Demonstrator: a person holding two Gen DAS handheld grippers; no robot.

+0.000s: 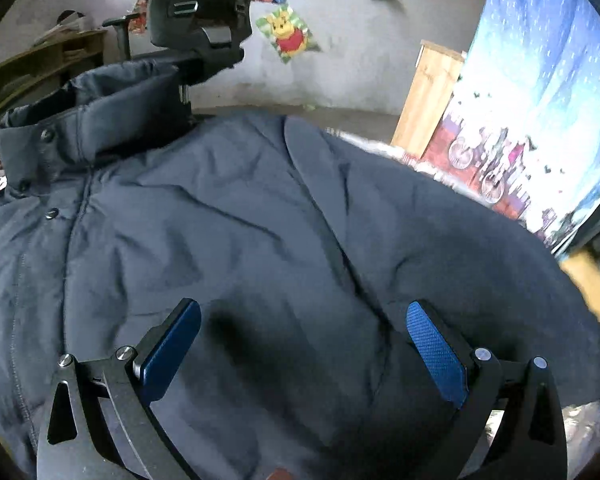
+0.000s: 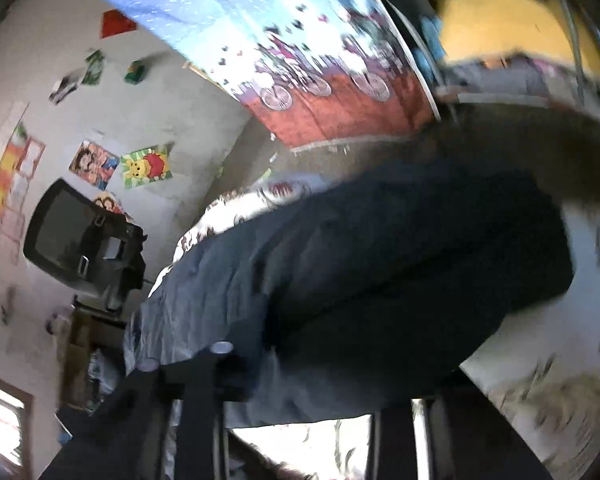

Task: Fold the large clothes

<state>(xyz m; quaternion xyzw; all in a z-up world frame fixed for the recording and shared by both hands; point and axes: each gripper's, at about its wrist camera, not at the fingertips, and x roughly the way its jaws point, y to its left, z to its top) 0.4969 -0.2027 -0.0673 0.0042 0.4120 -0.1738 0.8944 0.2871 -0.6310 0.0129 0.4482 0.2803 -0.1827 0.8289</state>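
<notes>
A dark navy padded jacket (image 1: 260,200) lies spread front-up, its snap placket and raised collar (image 1: 80,120) at the upper left. My left gripper (image 1: 304,306) hovers close over the jacket's chest, open wide, its blue pads (image 1: 436,356) holding nothing. The right wrist view is blurred and tilted. There the jacket (image 2: 400,260) bulges up straight out of my right gripper (image 2: 320,392), whose black arms stand close together. A fold of the cloth sits between them and hides the fingertips.
A patterned white sheet (image 2: 560,380) lies under the jacket. A black office chair (image 1: 204,12) stands just behind the collar. A blue printed curtain (image 1: 540,100) and a wooden board (image 1: 428,96) stand at the right, and a low shelf (image 1: 40,68) at the far left.
</notes>
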